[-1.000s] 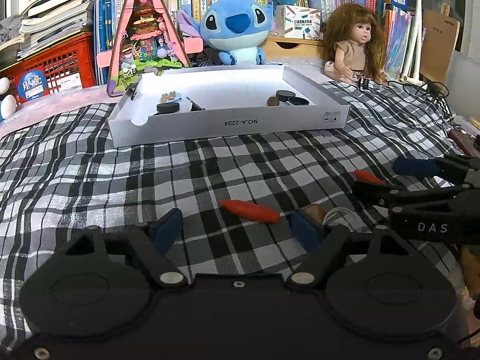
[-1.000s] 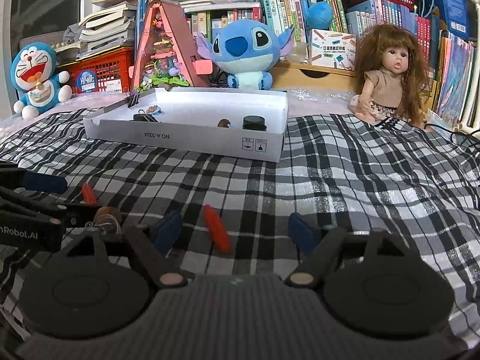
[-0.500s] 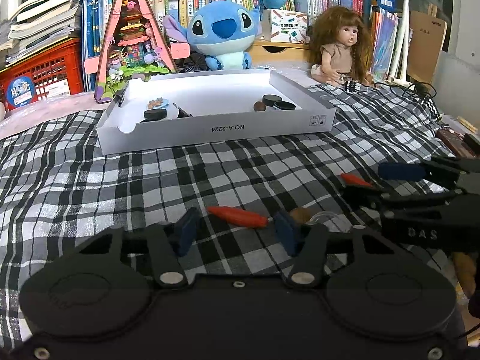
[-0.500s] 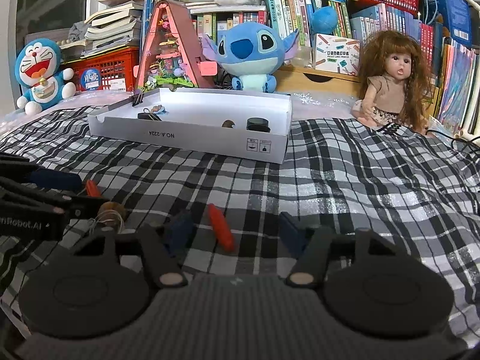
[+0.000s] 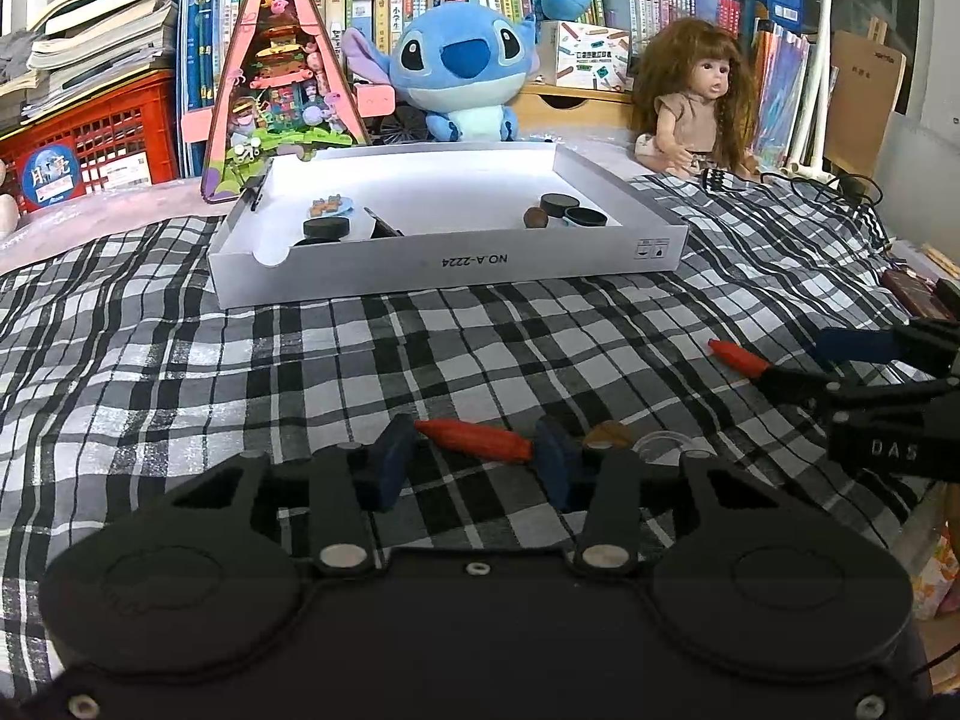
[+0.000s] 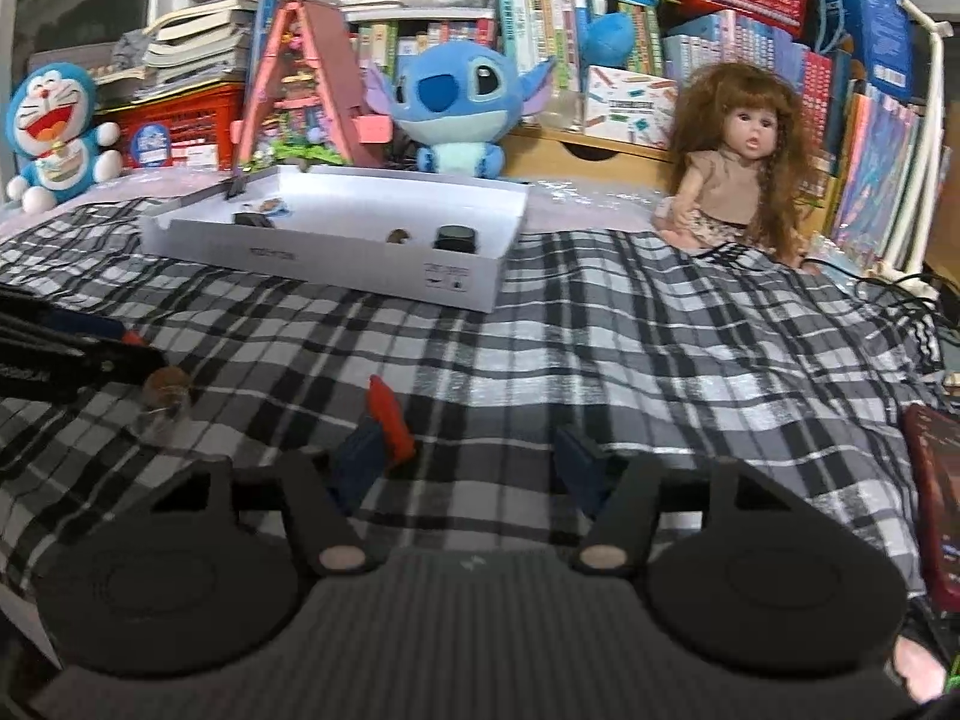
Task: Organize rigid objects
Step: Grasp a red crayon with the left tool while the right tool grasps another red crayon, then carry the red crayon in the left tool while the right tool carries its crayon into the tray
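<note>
The left gripper (image 5: pixel 474 456) has drawn its jaws in from a wide spread a second ago and is closing on the near red piece (image 5: pixel 474 439), which lies crosswise between the blue pads — whether they press it yet I cannot tell. The right gripper (image 6: pixel 474 462) stands spread, the other red piece (image 6: pixel 390 420) just inside its left pad, ungripped. The white box (image 5: pixel 444 267) waits far across the plaid cloth (image 5: pixel 180 360) — a lift looks close.
</note>
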`<act>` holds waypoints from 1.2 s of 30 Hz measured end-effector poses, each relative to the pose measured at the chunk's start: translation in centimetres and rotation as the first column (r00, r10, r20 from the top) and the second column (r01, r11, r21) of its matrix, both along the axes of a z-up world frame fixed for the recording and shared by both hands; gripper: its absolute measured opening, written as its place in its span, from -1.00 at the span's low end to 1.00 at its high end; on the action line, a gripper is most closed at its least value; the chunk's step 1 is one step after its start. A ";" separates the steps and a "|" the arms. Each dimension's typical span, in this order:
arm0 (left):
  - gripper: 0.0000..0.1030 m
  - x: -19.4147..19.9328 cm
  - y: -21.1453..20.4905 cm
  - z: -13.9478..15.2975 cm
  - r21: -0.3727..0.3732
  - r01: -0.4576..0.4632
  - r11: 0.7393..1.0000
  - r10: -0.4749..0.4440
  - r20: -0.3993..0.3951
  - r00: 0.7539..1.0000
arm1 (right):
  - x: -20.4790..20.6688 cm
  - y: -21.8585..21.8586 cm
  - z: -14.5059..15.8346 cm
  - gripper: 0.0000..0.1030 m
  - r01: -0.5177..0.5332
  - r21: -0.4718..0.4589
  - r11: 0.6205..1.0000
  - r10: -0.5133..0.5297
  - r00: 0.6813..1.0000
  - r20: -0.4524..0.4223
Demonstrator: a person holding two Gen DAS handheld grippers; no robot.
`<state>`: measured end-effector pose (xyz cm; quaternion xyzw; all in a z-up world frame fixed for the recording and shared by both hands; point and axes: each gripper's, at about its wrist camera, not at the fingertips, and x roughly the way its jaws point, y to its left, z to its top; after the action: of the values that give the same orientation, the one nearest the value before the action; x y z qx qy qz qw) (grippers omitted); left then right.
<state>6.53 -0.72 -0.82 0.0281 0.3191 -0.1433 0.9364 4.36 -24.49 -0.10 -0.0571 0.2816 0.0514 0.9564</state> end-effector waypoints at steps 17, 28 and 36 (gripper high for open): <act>-0.19 0.4 0.7 -0.1 0.007 -0.057 0.998 0.057 0.010 0.998 | -0.2 -0.7 1.3 0.38 0.147 0.106 0.983 -0.145 0.989 -0.030; -0.17 0.1 0.6 0.0 0.023 -0.027 0.999 0.026 0.028 0.999 | 0.1 2.9 0.3 0.34 0.222 0.197 0.955 -0.216 0.975 -0.053; -0.11 0.1 0.1 -0.3 0.066 -0.011 0.998 0.008 0.053 0.999 | 0.8 4.2 -0.5 0.19 0.266 0.118 0.957 -0.264 0.964 -0.031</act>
<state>6.64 -0.60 -1.16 0.0614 0.2992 -0.1274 0.9437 5.19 -20.29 -0.63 0.0398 0.2900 -0.0599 0.9543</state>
